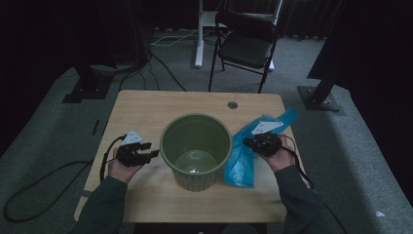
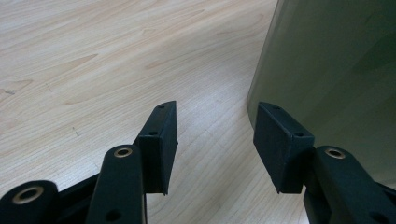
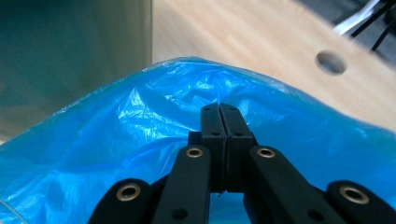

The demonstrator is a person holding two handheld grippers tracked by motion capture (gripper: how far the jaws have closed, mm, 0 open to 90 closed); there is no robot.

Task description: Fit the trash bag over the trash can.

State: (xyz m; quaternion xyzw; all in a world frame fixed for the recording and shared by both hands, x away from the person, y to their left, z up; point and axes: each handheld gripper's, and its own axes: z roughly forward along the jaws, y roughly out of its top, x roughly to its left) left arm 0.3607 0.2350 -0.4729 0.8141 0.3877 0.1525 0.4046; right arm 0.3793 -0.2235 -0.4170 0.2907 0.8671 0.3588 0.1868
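Bin-lining setup: right gripper [image 3: 219, 109] clenched on thin blue plastic bag [image 3: 140, 140] at three o'clock of round green plastic bin [image 1: 196, 146]; left gripper [image 2: 215, 140], jaws released, waits at nine o'clock to steady it

A round green plastic bin [image 1: 196, 150] is standing near the middle of the light wooden surface [image 1: 146, 105], toward the person's edge. A crumpled blue plastic bag [image 1: 242, 158] is lying just right of the bin, stretching back toward the far right corner. The right gripper [image 1: 249, 142] is sitting over the bag, beside the bin's right wall, jaws pressed together on the bag's film. The left gripper [image 1: 152, 150] is resting left of the bin, pointing at its wall, jaws apart. A black folding chair [image 1: 246, 41] is standing on the floor behind the surface.
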